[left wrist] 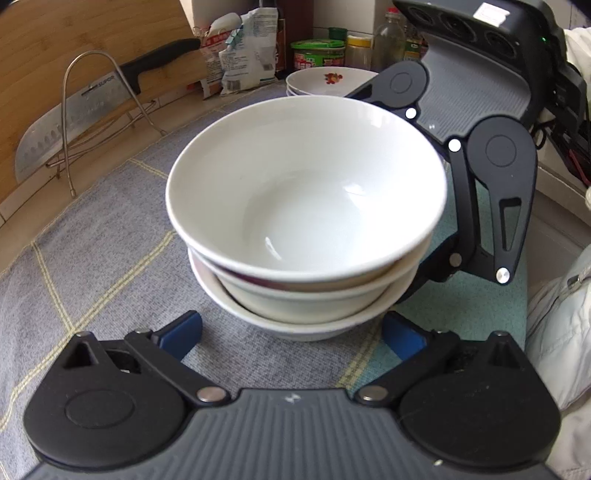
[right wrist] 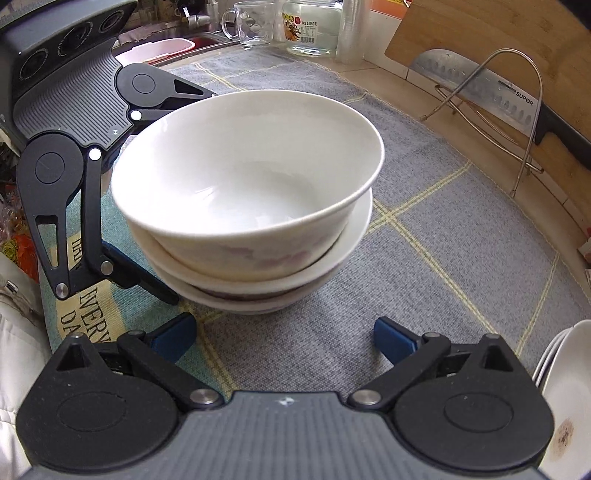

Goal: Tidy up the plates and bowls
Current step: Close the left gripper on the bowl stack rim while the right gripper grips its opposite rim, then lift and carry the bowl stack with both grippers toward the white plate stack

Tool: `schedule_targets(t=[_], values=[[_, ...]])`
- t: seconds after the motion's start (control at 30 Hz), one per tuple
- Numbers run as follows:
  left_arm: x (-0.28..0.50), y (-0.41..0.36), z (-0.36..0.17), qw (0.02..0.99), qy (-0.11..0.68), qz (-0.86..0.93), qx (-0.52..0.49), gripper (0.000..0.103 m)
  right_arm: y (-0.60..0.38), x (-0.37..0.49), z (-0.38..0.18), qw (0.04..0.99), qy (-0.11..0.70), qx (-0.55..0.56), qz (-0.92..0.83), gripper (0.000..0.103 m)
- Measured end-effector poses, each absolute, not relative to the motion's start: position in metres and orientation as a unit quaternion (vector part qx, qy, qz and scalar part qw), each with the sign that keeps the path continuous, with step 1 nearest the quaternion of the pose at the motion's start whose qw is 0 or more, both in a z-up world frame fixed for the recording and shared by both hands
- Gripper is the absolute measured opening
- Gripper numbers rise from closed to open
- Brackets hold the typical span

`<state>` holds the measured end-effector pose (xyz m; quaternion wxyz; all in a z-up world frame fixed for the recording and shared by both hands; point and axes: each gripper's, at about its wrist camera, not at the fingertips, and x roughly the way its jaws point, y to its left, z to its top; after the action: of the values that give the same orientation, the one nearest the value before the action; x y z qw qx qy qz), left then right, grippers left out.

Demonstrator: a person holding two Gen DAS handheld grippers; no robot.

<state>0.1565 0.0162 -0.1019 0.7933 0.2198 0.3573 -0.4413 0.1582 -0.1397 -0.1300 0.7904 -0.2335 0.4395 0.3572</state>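
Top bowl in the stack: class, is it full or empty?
Empty: the top bowl shows a bare white inside down to its bottom in both views.

1. The table [left wrist: 14,206] is tan, largely covered by a grey cloth [left wrist: 110,229] with yellow lines.
2. On the cloth: stacked white bowls [left wrist: 306,206], stacked plates [left wrist: 325,81].
3. A wire rack [left wrist: 96,122] stands at the cloth's edge.

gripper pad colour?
Blue pads on both grippers; the left wrist view shows them best.

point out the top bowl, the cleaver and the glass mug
top bowl [left wrist: 306,184]: left wrist view, inner wall.
cleaver [right wrist: 476,86]: right wrist view, blade.
glass mug [right wrist: 255,27]: right wrist view, side wall.
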Motion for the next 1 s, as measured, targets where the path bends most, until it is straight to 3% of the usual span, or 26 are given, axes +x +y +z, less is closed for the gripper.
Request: schedule_targets(t=[0.3,0.6,1.0], values=[[0.170,0.022,-0.100,0.760,0.342,-0.490,0.254,0.102,-0.129,0.166,-0.129,0.774,0.428,-0.252,0.393,0.103],[0.179,0.024,-0.094,0.733,0.324,-0.529,0.278,0.093,-0.126,0.169,-0.117,0.764,0.414,-0.263,0.419,0.103],[0.179,0.019,-0.087,0.702,0.313,-0.573,0.286,0.090,-0.122,0.169,-0.114,0.753,0.420,-0.263,0.433,0.093]])
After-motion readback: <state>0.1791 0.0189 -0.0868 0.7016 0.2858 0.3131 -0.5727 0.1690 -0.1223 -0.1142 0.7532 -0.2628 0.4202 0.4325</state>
